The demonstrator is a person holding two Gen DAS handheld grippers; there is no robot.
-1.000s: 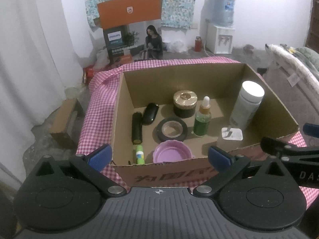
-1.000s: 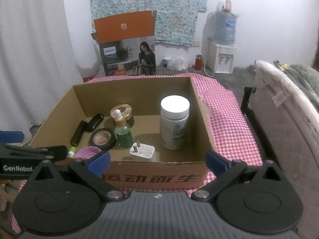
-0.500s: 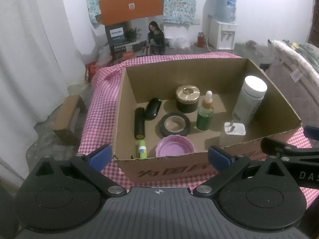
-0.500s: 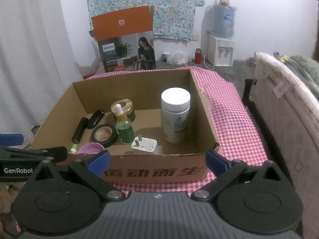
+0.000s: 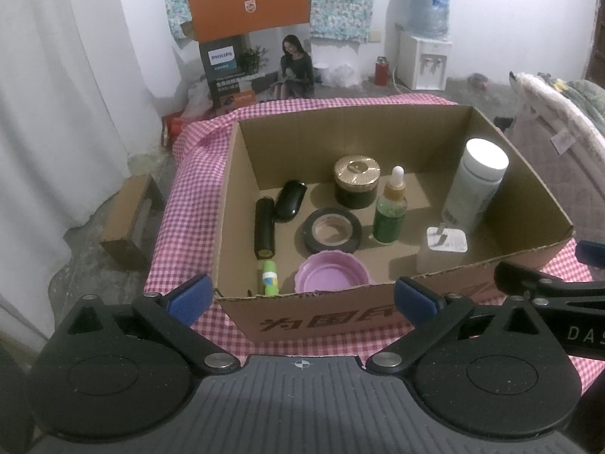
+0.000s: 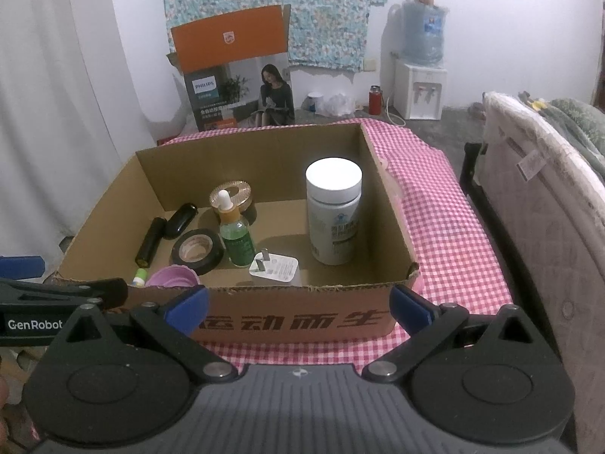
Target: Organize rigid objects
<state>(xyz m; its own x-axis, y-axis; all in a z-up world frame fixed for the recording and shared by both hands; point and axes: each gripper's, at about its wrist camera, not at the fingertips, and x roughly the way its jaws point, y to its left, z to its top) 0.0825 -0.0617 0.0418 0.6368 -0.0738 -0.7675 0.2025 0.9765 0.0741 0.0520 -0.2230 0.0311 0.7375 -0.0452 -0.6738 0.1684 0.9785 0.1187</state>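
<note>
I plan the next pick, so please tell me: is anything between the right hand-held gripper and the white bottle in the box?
Yes. The box's near wall stands between the open right hand-held gripper and the white bottle. Inside, only the white plug lies nearby, to the bottle's left. From above, nothing visible blocks it.

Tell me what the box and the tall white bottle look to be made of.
Box: corrugated cardboard, matte brown, with a ragged cut rim and printed red characters. Tall white bottle: probably plastic, smooth and slightly glossy, with a plain white cap and a printed label.
</note>
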